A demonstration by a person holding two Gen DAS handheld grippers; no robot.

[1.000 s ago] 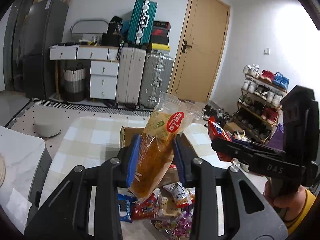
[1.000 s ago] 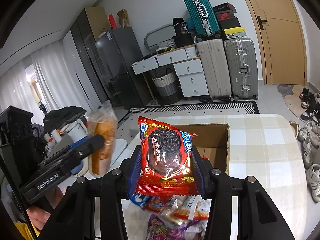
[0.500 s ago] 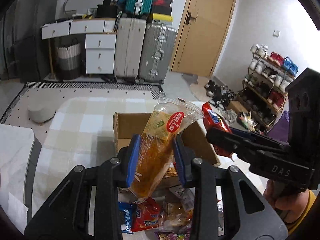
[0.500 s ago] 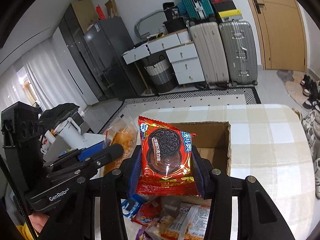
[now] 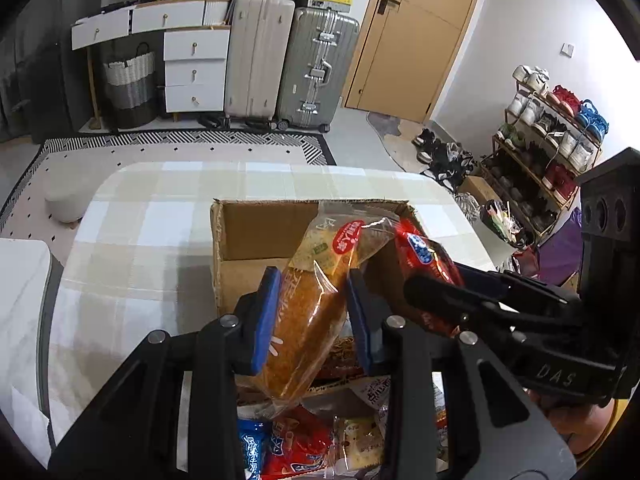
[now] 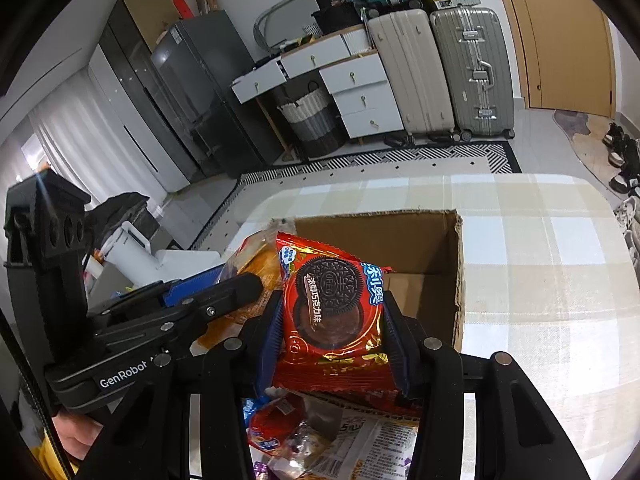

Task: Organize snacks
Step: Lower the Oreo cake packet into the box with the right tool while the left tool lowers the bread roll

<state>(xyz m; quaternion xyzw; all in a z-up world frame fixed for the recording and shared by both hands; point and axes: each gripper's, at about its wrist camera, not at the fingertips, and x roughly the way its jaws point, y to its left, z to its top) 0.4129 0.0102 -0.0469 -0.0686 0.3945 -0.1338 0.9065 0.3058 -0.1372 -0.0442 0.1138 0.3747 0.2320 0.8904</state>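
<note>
Left tongs [image 5: 312, 316]: blue pads clamped on a bread loaf [image 5: 308, 312] in clear wrap, held end-up, tilted right. Right tongs [image 6: 332, 336]: clamped on a red cookie pack [image 6: 332, 312], face toward the camera.

Both snacks hang over the near edge of the open box [image 5: 256, 232], side by side and nearly touching; the cookie pack sits just right of the loaf. The box looks mostly empty at its far end. It stands on a checked desk [image 5: 140, 240]. A heap of loose snacks [image 5: 304, 440] lies on the desk just in front of the box, below both tongs.

Step, as I judge it: carrying two snacks to the box, drop-off not yet done.

Next move calls for: lowering each snack past the rim, keeping the two tongs from knocking together, then parting the pads. The loaf is soft; a light release should do.
</note>
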